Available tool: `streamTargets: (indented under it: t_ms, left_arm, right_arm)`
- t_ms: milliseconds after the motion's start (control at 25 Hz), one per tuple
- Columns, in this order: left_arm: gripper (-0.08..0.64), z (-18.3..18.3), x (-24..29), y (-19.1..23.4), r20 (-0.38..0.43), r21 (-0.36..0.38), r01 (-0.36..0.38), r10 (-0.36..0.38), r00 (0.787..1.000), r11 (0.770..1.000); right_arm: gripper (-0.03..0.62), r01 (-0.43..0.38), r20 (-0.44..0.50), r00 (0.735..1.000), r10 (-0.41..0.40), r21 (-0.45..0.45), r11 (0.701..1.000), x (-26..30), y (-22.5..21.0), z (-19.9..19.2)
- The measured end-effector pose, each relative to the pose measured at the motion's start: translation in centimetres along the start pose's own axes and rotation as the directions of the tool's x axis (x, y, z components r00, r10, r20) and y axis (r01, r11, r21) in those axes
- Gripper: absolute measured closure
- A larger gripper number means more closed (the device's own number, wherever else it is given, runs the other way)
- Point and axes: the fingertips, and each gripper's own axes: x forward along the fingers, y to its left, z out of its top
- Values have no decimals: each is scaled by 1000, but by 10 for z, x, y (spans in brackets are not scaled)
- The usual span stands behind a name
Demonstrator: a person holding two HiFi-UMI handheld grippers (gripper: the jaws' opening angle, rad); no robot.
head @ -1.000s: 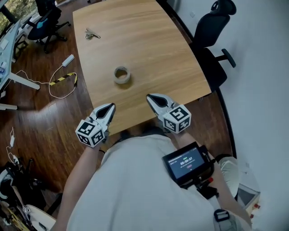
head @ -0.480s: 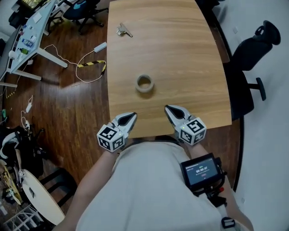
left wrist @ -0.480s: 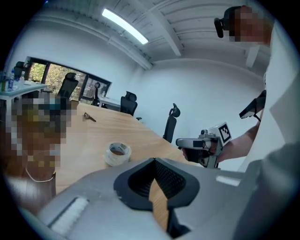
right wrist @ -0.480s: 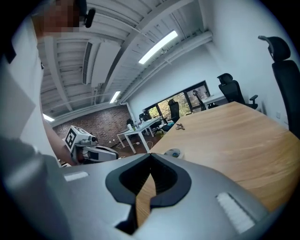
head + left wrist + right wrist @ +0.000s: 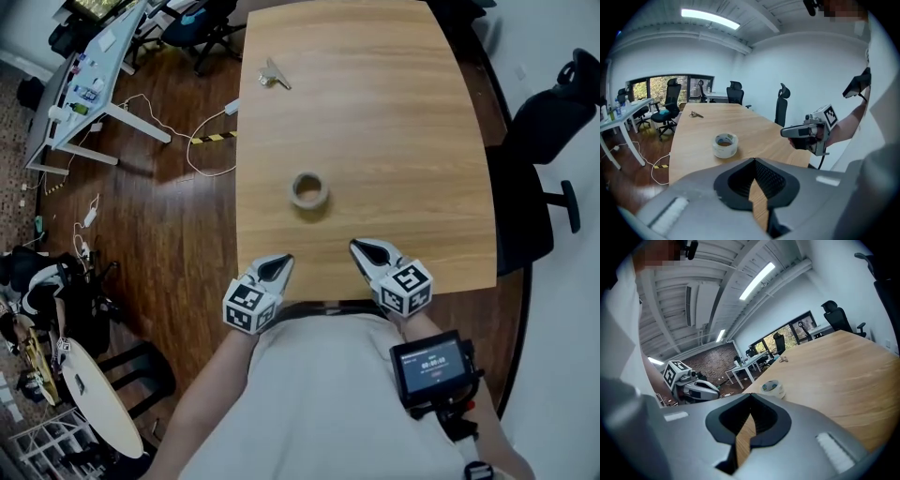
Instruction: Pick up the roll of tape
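Person standing at the near end of a long wooden table (image 5: 394, 122) is holding a pair of tongs in each hand, both tips hanging just over the table's near edge & pointing out across the top. The left tongs (image 5: 279, 264) are sitting fully closed w/ nothing between them; the right tongs (image 5: 366, 249) are likewise pressed together & gripping nothing. The roll of tape (image 5: 308, 190) is lying flat, hole up, on the bare wood ahead of both tongs, roughly between their lines & a touch nearer the left pair, clear of both. At the far end, near the left edge, a small bunch of keys (image 5: 274, 75) is lying alone, well apart from the tape. A black office chair (image 5: 548, 141) is standing off the table's right side. On the dark wood floor to the left, a white cable (image 5: 192, 159) is trailing in loops. A small screen unit (image 5: 433, 367) is glowing by the person's right forearm.
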Motion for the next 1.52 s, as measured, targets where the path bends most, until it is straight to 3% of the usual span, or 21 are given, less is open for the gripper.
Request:
streamTargets:
  t_ms: [200, 360, 600, 960, 1160, 1520]
  left_arm:
    - [554, 8, 16, 2, -24, 52, 69, -68, 997, 996]
    - [554, 12, 40, 18, -115, 126, 101, -87, 990, 987]
    - [554, 33, 63, 38, -201, 272, 147, -94, 975, 951]
    - [508, 20, 105, 60, -333, 362, 206, -80, 939, 909]
    - [419, 16, 113, 72, -415, 407, 241, -57, 908, 881]
    - [396, -4, 137, 90, -562, 508, 338, 7, 827, 792]
  right_arm:
    - [588, 25, -7, 1000, -25, 2, 1000, 9, -5, -1]
    - [588, 50, 6, 999, -50, 40, 998, 13, 0, -1]
    - [588, 87, 8, 996, -88, 78, 993, 17, 3, -2]
    - [588, 136, -2, 991, -136, 106, 985, 26, -14, -11]
    - [588, 138, -2, 990, -139, 119, 983, 28, -14, -11]
    - [587, 143, -4, 990, -144, 149, 978, 31, -11, -18]
